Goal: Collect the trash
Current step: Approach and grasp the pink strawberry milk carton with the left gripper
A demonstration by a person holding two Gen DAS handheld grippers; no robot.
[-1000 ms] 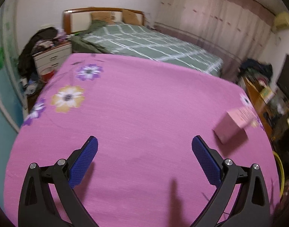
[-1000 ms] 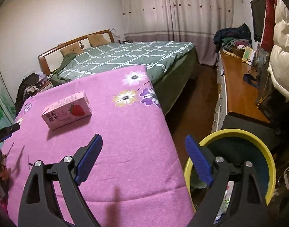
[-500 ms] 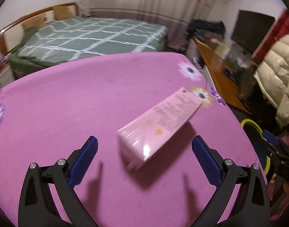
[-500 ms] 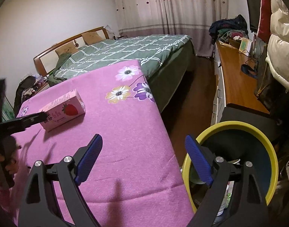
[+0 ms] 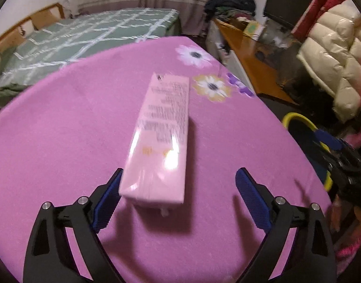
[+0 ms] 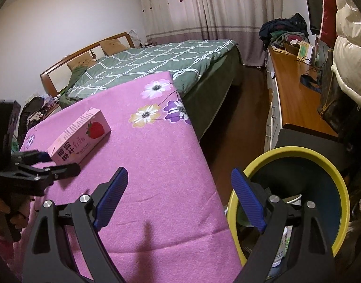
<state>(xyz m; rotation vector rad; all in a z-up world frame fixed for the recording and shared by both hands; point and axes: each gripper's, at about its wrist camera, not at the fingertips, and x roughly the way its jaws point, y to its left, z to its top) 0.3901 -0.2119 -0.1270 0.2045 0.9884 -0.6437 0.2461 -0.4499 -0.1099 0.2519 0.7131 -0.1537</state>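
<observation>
Left claw (image 5: 178, 188) had swung over to the pink carton (image 5: 160, 139) on the tabletop (image 5: 62, 129), jaws closing around it, not yet gripping. Right claw (image 6: 179, 197) waited open beside the bin (image 6: 286, 155).

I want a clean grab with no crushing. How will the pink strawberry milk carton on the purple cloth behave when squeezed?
The carton looks like thin paperboard, so its flat sides may dent under a hard squeeze. It lies on its broad side, so it should slide, not roll. Its glossy skin could slip. The left gripper is closing around its near end.
</observation>
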